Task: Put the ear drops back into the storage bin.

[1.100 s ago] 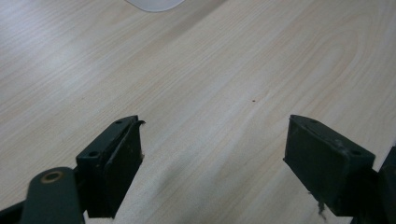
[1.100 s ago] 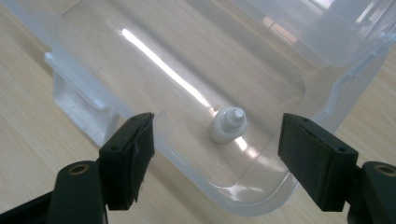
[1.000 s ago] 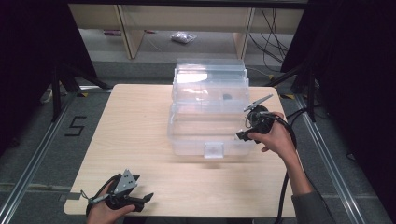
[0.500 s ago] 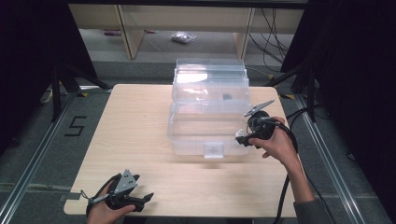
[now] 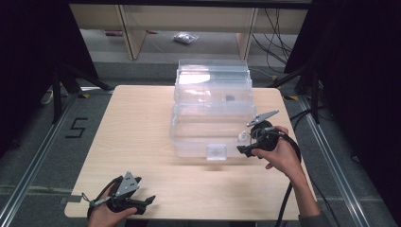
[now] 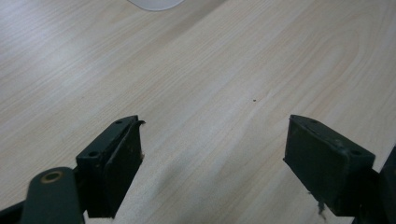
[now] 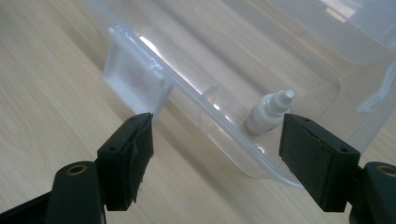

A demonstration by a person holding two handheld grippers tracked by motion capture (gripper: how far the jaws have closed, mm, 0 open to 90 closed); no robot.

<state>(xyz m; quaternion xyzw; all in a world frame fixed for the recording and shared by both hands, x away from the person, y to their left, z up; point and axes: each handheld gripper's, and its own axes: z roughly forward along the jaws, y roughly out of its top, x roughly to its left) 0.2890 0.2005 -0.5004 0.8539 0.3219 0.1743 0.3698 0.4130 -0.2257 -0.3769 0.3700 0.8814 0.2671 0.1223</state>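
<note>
A: Report the table layout.

B: A light wooden table (image 5: 142, 123) carries 1 clear plastic storage box (image 5: 210, 118), set toward the far middle. Its lid stands open at the back. A frosted latch tab (image 5: 216, 152) sits on the near wall of the box.

A: Contents of the box?

B: 1 small white dropper bottle (image 5: 242, 137) stands upright inside, near the front right corner. In the right gripper view the bottle (image 7: 268, 112) shows through the clear wall, just behind the rim. A small dark item (image 5: 229, 98) lies deeper in the box; it is too small to identify.

A: Right gripper state?

B: The right gripper (image 5: 249, 147) is held in the person's right hand (image 5: 279, 153) at the box's front right corner. Its 2 jaws are spread wide and grip nothing. In its own view the right gripper (image 7: 215, 149) frames the box rim, with the latch tab (image 7: 135, 79) above the left jaw and the bottle near the right jaw.

A: Left gripper state?

B: The left gripper (image 5: 146, 201) rests low at the near left edge of the table, well apart from the box. In its own view the left gripper (image 6: 212, 163) has both jaws spread wide over bare wood, holding nothing.
</note>
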